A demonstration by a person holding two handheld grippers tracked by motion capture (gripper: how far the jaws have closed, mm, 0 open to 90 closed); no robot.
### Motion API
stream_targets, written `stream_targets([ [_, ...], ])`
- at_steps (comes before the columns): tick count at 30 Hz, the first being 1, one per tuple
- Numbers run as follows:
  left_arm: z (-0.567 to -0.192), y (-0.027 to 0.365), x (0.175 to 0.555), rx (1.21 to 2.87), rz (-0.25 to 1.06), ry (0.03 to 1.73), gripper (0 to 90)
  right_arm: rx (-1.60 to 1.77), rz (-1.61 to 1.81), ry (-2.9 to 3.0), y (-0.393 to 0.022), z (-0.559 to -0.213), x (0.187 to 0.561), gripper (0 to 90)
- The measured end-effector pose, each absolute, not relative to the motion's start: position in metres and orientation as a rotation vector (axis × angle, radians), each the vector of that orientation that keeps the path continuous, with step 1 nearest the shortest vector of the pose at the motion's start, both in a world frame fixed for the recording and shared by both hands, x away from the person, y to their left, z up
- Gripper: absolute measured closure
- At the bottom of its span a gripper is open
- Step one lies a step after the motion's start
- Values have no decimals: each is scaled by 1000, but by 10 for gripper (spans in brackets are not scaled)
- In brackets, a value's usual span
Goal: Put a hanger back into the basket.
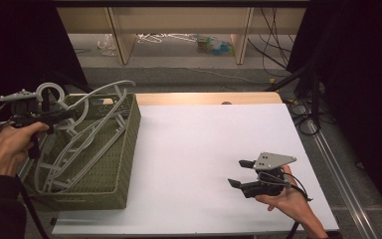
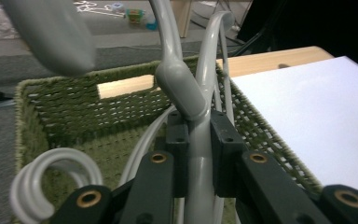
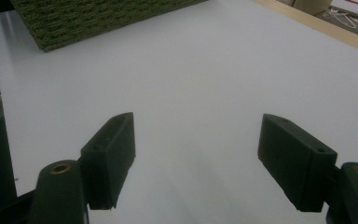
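- The left gripper (image 1: 68, 115) hangs over the woven green basket (image 1: 122, 164), which stands at the left edge of the white tabletop (image 1: 214, 164), reaching from near the back-left corner down toward the front-left corner.
- In the left gripper view its two black pads (image 2: 225, 140) are clamped tight on the neck of a grey plastic hanger (image 2: 186, 93): the hanger's stem runs straight up between the pads, the thick joint of the neck sits just above their tips, and the hook curves on upward out of the frame.
- From the high view, that hanger's arm slopes down into the basket, among several more grey hangers (image 1: 74, 154) piled inside and leaning on the basket's rim.
- A coiled grey hook (image 2: 51, 179) lies beside the gripper's lower left, inside the basket.
- The right gripper (image 1: 241, 173) rests in the person's right hand (image 1: 291, 199) near the front-right corner of the tabletop, well apart from the basket.
- Its fingers (image 3: 109, 156) stand wide apart with nothing between them, over bare white surface.
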State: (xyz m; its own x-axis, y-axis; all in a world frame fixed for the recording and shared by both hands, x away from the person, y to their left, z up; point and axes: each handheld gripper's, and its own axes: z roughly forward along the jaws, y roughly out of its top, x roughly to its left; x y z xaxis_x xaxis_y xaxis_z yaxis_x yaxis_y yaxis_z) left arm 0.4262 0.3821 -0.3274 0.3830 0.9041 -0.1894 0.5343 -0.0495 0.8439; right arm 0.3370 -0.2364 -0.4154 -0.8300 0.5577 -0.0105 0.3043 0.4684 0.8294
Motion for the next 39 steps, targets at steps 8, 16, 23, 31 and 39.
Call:
stream_targets([
  [8, -335, 390, 429, 1729, 514, 1290, 796, 738, 1290, 2450, -236, -416, 337, 284],
  [16, -343, 390, 431, 1785, 528, 1282, 796, 738, 1287, 2450, -236, -416, 337, 284],
  [23, -354, 399, 428, 1784, 498, 1298, 797, 737, 1287, 2446, -237, -416, 338, 283],
  [31, -362, 394, 431, 1795, 462, 1307, 795, 736, 1287, 2446, -237, -416, 338, 283],
  [39, -373, 393, 434, 1793, 428, 1328, 793, 742, 1284, 2448, -237, -416, 338, 283],
])
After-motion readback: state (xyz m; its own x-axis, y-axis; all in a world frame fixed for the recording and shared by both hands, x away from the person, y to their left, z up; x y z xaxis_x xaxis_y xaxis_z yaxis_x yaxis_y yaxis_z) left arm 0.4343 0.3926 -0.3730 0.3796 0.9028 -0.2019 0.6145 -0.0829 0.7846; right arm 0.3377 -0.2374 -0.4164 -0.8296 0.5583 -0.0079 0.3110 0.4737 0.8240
